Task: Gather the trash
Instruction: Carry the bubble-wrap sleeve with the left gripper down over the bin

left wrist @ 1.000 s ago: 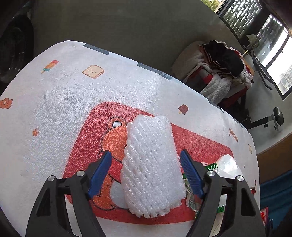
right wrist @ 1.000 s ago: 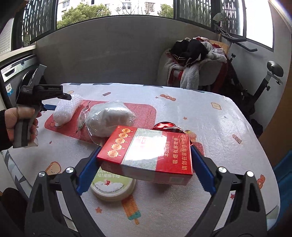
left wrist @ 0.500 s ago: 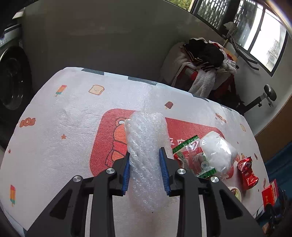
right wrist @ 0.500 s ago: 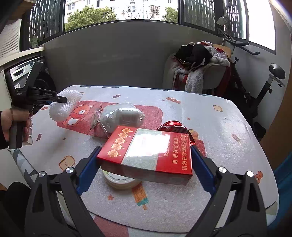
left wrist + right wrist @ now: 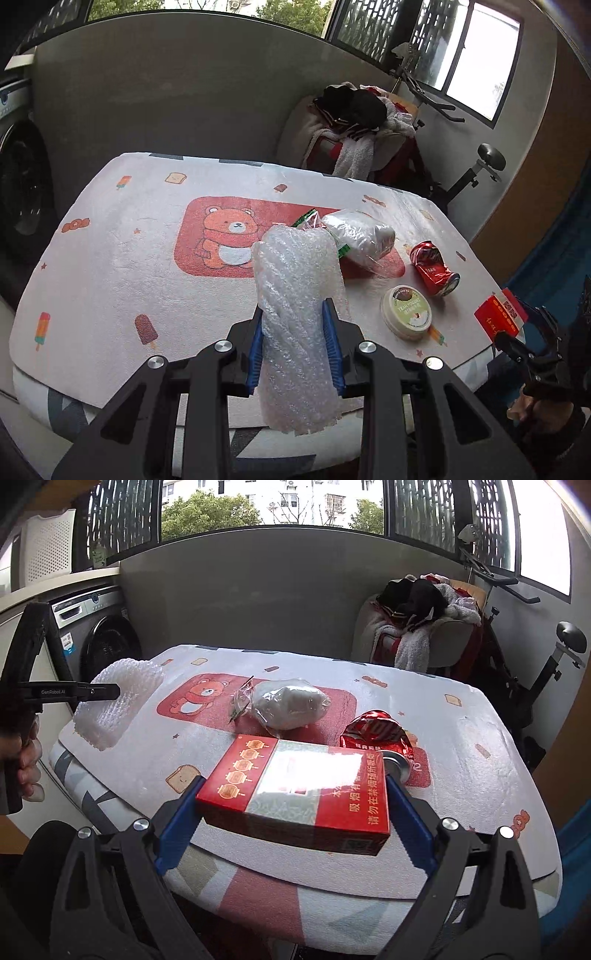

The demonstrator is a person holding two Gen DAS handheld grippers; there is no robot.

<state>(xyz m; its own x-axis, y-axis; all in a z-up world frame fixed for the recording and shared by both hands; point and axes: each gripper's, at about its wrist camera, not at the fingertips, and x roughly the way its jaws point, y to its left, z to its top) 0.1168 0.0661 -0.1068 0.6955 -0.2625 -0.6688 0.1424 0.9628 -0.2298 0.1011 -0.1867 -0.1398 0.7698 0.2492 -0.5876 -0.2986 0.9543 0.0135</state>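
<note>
My left gripper (image 5: 293, 334) is shut on a white foam net sleeve (image 5: 295, 314) and holds it above the table's near edge; the sleeve also shows in the right wrist view (image 5: 118, 701). My right gripper (image 5: 291, 805) is shut on a red and white carton (image 5: 295, 794), held over the table's front edge; the carton also shows in the left wrist view (image 5: 500, 317). On the table lie a clear plastic bag with white stuff (image 5: 360, 236) (image 5: 291, 703), a crushed red can (image 5: 434, 267) (image 5: 376, 734) and a round lidded tub (image 5: 406, 312).
The table (image 5: 110, 258) has a white cloth with a red bear print. A washing machine (image 5: 99, 638) stands at the left. A chair piled with clothes (image 5: 417, 627) and an exercise bike (image 5: 554, 664) stand behind the table.
My left gripper closed on the foam sleeve, lifted it off the table and pulled back towards the near edge. My right gripper drew back and up with the carton.
</note>
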